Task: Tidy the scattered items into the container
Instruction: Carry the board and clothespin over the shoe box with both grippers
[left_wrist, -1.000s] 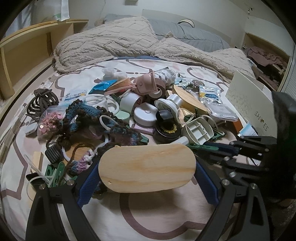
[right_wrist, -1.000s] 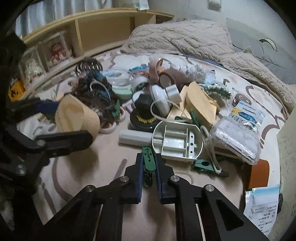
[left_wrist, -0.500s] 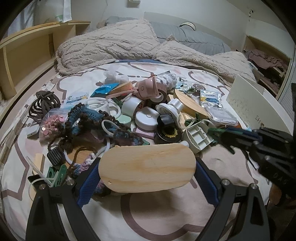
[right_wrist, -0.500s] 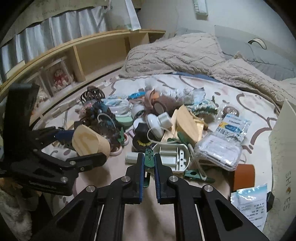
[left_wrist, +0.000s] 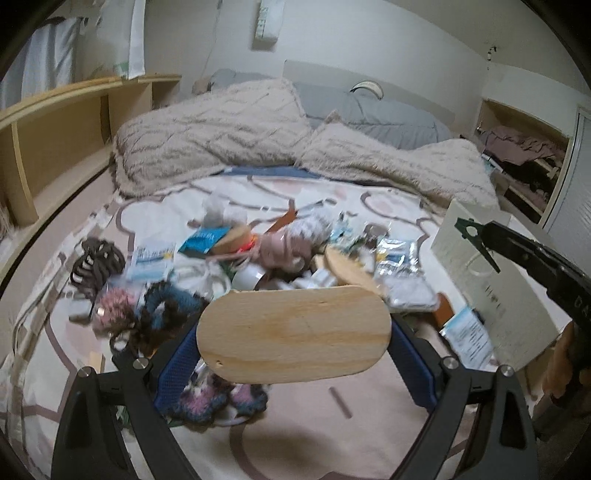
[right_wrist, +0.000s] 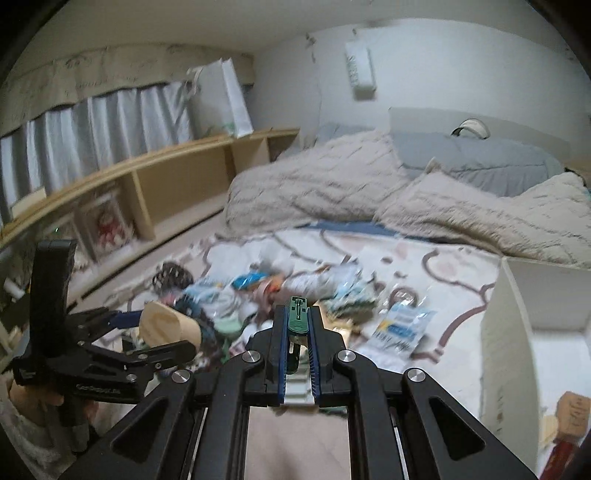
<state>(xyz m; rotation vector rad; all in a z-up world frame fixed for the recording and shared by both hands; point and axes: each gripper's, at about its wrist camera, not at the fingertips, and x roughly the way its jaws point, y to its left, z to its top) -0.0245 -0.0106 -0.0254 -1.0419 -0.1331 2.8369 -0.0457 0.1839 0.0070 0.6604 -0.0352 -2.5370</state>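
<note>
My left gripper (left_wrist: 293, 354) is shut on an oval wooden lid (left_wrist: 293, 334) and holds it above the bed; the lid also shows in the right wrist view (right_wrist: 168, 326). My right gripper (right_wrist: 297, 325) is shut on a green clothes peg (right_wrist: 297, 314), lifted above the pile. In the left wrist view the peg (left_wrist: 471, 236) hangs over the white box (left_wrist: 491, 288). The box's open top shows at the right in the right wrist view (right_wrist: 513, 332). A pile of scattered items (left_wrist: 258, 258) lies on the patterned sheet.
Beige blankets (left_wrist: 221, 144) and a grey pillow (left_wrist: 369, 110) lie at the bed's head. A wooden shelf unit (left_wrist: 55, 147) runs along the left. A dark hair claw (left_wrist: 98, 260) and plastic packets (left_wrist: 399, 266) lie in the pile.
Both grippers have lifted away from the bed with their loads. The right gripper has carried the green peg right, over the white box.
</note>
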